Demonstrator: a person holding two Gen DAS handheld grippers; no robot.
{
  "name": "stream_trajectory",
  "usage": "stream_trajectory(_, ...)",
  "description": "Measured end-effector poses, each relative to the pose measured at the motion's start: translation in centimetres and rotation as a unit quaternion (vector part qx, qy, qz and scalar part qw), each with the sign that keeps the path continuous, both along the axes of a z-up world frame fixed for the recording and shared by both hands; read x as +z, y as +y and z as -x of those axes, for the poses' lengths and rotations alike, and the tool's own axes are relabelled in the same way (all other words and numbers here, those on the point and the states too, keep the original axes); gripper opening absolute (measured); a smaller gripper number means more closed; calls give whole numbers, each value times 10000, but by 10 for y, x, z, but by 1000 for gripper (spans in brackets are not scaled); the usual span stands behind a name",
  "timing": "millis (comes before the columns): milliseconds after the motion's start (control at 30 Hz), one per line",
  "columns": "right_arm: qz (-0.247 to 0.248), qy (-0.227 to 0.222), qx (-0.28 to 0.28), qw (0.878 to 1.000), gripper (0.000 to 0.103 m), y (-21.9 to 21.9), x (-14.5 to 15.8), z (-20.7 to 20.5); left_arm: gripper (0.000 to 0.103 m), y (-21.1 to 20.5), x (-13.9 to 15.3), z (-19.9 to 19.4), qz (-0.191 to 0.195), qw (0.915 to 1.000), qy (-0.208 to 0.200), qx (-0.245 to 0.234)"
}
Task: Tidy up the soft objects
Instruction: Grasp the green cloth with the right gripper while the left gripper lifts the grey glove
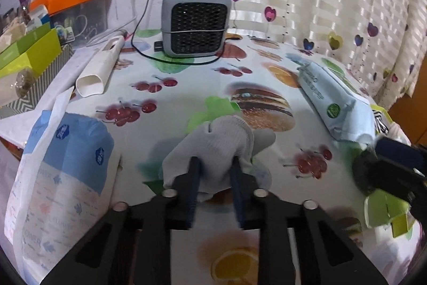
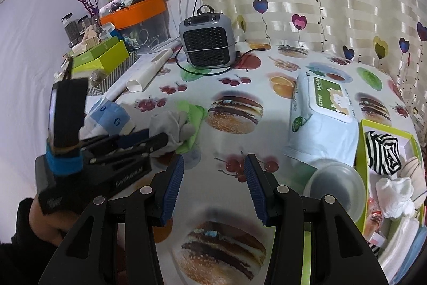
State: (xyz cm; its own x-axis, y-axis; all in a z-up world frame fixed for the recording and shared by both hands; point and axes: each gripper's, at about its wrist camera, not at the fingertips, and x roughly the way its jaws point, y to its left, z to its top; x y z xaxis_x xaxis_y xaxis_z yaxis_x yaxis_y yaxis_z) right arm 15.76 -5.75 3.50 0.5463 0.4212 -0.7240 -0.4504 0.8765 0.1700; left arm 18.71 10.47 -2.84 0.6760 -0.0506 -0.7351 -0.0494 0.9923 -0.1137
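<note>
I have the left gripper (image 1: 214,164) pinched on the near edge of a grey knitted glove (image 1: 213,140) that lies around the middle of the tabletop (image 1: 170,108), partly over a green cloth (image 2: 193,122). Its jaws stand narrow with the fabric bunched between the blue pads, and from the right wrist view the fingers look clamped onto the fabric. The right gripper (image 2: 214,172) stands about half open over bare tabletop with nothing between its pads. The glove looks light and limp; I expect it to sag and trail when lifted, so a hold on a bunched fold near the cuff should serve better than a single layer, which could slip out. The green cloth underneath may drag along if a thread catches. At the right edge of the tabletop sits a green-rimmed box (image 2: 360,148) already holding a striped cloth (image 2: 383,151) and white socks (image 2: 395,191), which I judge is where the glove belongs. A wet-wipes pack (image 2: 323,114) lies between the glove and that box, so the carry needs some height.
</note>
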Motion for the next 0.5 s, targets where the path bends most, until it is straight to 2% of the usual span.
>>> stream_trajectory(100,-49,60,-55,10000,48,4,-2,-7,13,1,4,14,197,9997,-58,-155)
stream_trajectory(267,-134,186,-100,9997,48,17,-10,-23,11,1,12,45,301,9988,-182,-330)
stream_trajectory(500,-46,458,84,9989,48,49,-35,-49,11,10,17,73,380,9986,-228,-305)
